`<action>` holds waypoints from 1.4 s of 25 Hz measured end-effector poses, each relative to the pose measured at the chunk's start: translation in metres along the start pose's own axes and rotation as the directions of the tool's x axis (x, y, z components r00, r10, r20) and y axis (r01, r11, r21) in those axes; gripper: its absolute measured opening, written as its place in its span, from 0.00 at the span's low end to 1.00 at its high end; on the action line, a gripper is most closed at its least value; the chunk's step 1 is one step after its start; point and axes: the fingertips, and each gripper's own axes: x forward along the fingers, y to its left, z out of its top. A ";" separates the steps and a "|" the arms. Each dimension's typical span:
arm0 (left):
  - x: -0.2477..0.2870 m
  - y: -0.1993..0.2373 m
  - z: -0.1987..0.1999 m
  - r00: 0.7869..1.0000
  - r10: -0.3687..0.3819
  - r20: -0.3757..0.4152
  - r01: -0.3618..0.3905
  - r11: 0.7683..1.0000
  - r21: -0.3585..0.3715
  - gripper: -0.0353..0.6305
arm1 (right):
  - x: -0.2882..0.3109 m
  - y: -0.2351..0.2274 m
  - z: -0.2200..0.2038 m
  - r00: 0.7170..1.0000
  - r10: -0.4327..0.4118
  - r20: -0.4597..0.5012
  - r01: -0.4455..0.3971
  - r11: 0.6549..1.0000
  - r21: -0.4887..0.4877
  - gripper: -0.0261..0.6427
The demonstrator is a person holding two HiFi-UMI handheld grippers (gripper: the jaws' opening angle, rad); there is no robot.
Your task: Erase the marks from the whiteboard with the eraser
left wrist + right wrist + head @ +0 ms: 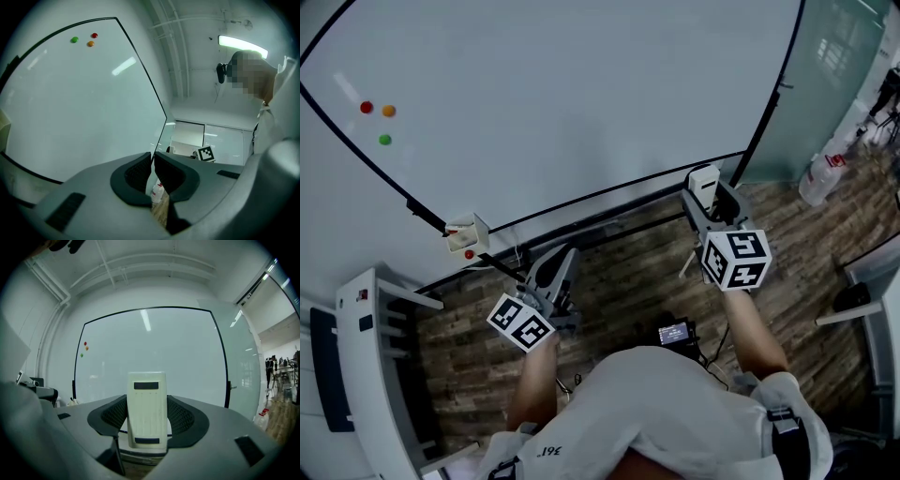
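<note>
The whiteboard [581, 94] fills the upper head view, and I make out no marks on it, only a red [366, 107], an orange [388, 111] and a green magnet [384, 140] at its left. My right gripper [705, 190] is shut on the cream eraser [147, 409], held upright just below the board's lower edge and facing the whiteboard [150, 357]. My left gripper [152, 171] hangs lower, near the floor; its jaws are closed with nothing between them, and the whiteboard [70, 103] is seen at a slant to its left.
A small tray [467, 234] with a red item hangs at the board's lower left corner. A white rack [380, 356] stands at left. A glass wall [834, 66] runs along the right, with a white bottle [818, 178] on the wood floor [628, 281].
</note>
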 end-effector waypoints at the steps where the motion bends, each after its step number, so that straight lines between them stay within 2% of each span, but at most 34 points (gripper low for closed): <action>1: -0.003 0.000 -0.003 1.000 0.003 -0.003 -0.003 1.000 -0.006 0.09 | -0.002 0.002 -0.005 1.000 0.001 -0.008 -0.001 1.000 0.003 0.44; 17: -0.039 -0.002 -0.036 0.999 0.011 -0.042 -0.014 0.997 -0.079 0.09 | -0.044 0.021 -0.060 0.995 0.019 -0.099 -0.015 0.999 0.042 0.44; 30: -0.015 -0.018 -0.047 0.998 0.053 -0.024 -0.054 0.995 -0.082 0.09 | -0.033 0.024 -0.062 0.980 0.154 -0.128 -0.153 0.988 0.020 0.44; 35: -0.001 -0.026 -0.054 0.998 0.055 -0.034 -0.058 0.995 -0.084 0.09 | -0.034 0.015 -0.064 0.975 0.179 -0.131 -0.178 0.984 0.019 0.44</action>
